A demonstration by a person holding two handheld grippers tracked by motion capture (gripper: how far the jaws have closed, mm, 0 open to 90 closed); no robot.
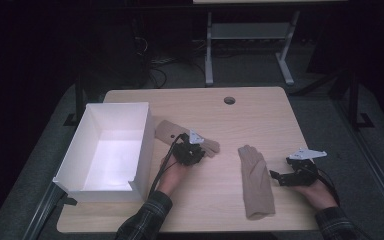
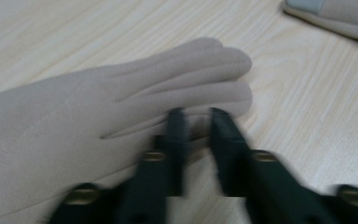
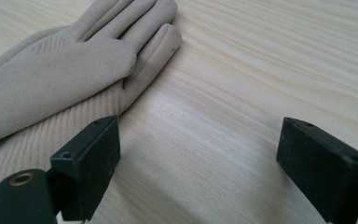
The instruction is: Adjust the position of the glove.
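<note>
Left gripper view: the left glove [image 2: 121,107] lies flat on the surface [image 2: 307,107] beside the box [image 1: 110,150], with the left gripper [image 2: 198,116] nearly closed, its fingers [image 2: 176,135] pinching a thin fold at the glove's edge near its fingertips. So shallow a bite could slip free on lifting, or drag the fabric rather than raise it. The right gripper [image 3: 198,140] rests with its fingers wide and empty beside the right glove [image 3: 51,79], well apart from the first.
</note>
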